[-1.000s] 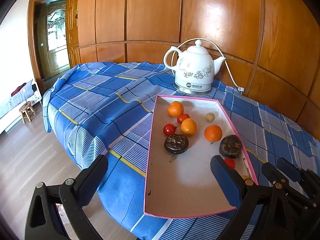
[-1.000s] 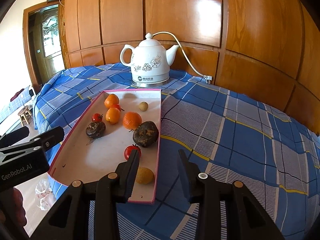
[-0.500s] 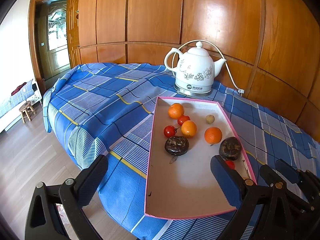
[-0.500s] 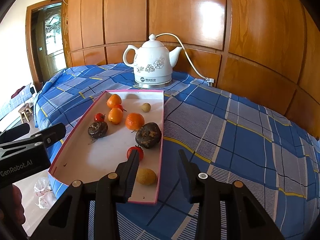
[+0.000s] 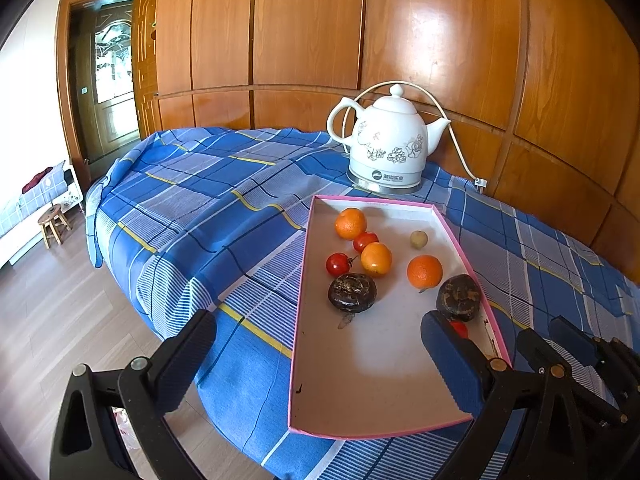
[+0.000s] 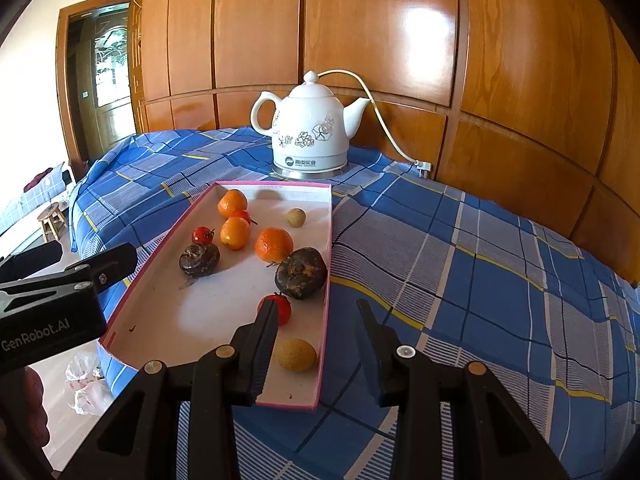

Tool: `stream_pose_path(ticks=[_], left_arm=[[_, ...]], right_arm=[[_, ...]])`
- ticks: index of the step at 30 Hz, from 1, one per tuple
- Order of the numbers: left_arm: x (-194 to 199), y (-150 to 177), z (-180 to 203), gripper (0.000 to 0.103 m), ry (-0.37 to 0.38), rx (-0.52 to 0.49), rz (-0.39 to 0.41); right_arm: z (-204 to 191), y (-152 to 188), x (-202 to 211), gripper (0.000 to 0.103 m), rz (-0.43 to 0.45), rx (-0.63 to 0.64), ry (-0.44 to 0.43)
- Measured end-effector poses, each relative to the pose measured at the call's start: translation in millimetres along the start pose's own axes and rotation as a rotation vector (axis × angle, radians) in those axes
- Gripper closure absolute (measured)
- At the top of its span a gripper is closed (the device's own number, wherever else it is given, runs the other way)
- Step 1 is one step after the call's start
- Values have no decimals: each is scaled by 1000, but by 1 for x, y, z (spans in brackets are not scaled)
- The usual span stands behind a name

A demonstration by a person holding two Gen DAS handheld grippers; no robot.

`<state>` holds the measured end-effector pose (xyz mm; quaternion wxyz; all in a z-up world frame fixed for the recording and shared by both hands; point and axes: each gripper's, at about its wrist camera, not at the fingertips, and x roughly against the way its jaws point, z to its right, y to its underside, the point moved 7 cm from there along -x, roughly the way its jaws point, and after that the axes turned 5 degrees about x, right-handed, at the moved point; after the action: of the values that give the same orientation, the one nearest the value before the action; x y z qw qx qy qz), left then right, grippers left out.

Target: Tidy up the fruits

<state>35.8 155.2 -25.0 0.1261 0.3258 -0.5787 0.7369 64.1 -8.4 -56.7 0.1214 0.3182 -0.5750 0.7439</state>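
- I am holding the right gripper (image 6: 316,320) spread and empty; the yellow fruit (image 6: 297,355) is lying just below it, slightly left.
- The left gripper (image 5: 316,338) is spread wide, farther away.

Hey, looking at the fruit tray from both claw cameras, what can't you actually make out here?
- Left wrist view: the red tomato near the tray's right wall is mostly hidden behind the left claw's finger; the yellow fruit is fully hidden.
- Right wrist view: the right claw's finger covers part of that tomato.
- Both views: the kettle's logo is too small to read.
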Motion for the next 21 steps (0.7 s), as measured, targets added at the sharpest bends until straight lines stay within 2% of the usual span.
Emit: stream_pose_path(ticks=[15,21], left_arm=[[3,-1,3,0,6,-11,13],[9,-5,5,0,15,-23,49]], right_arm=[[0,-1,2,64,6,2,0],[1,-1,2,64,7,-2,-4]])
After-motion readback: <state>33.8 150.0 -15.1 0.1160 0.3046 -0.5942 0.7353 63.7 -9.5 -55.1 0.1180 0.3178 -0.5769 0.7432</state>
